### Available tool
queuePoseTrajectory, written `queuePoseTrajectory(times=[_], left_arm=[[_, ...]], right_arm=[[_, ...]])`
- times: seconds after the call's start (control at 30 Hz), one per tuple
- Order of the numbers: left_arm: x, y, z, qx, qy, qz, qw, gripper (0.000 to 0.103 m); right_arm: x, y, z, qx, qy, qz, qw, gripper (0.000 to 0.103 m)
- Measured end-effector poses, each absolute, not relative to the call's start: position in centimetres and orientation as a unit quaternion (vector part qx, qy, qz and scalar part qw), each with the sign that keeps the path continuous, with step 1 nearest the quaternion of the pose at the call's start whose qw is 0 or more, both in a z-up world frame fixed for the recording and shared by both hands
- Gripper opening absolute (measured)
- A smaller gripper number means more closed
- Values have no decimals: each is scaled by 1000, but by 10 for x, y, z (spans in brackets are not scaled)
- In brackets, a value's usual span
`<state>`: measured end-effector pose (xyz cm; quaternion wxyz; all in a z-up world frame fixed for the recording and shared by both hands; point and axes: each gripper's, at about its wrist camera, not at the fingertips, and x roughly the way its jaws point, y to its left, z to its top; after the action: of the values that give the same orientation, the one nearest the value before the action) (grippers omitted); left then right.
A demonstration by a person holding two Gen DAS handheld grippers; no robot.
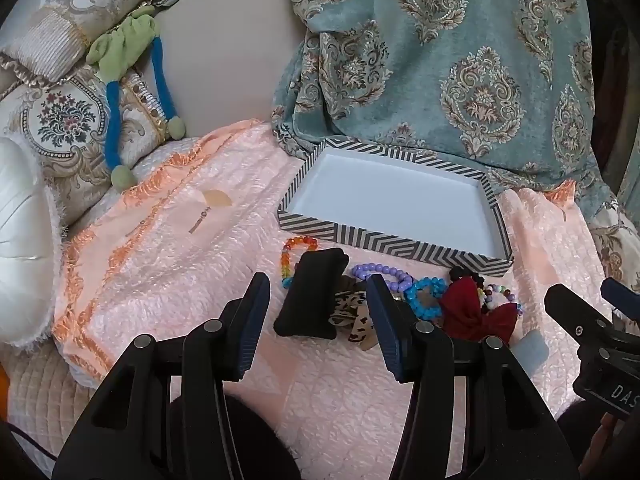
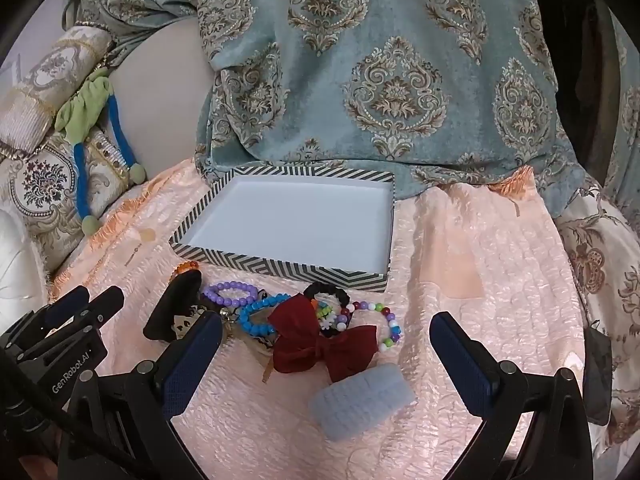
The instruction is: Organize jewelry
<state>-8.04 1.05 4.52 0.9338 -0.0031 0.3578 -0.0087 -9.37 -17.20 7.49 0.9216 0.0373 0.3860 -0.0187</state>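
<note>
Right wrist view: the striped box sits empty at the back of the pink bedspread, likely as the destination. The jewelry pile lies just before it, unsorted, while the right hand-held gripper and left hand-held gripper hover spread wide, holding nothing.

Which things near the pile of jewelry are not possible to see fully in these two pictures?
- Leopard-print piece: left wrist view, partly behind the left tongs finger and black pad.
- Rainbow bracelet: right wrist view, mostly behind the pad.
- Right tongs: left wrist view, cut by the edge.
</note>
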Motion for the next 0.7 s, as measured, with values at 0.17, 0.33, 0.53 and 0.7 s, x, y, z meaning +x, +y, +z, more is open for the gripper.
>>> queuePoseTrajectory(times=[0.17, 0.33, 0.53, 0.7], left_arm=[[-80, 8, 44, -2, 361, -9, 933, 50], [-80, 8, 44, -2, 361, -10, 932, 50], [-80, 7, 42, 1, 360, -14, 933, 50], [-80, 7, 41, -1, 363, -15, 932, 50]], right_arm=[[-95, -172, 73, 36, 387, -22, 921, 103], [-95, -170, 74, 33, 388, -24, 921, 103], [-99, -172, 73, 34, 391, -22, 920, 103], [-95, -175, 71, 40, 394, -20, 918, 103]])
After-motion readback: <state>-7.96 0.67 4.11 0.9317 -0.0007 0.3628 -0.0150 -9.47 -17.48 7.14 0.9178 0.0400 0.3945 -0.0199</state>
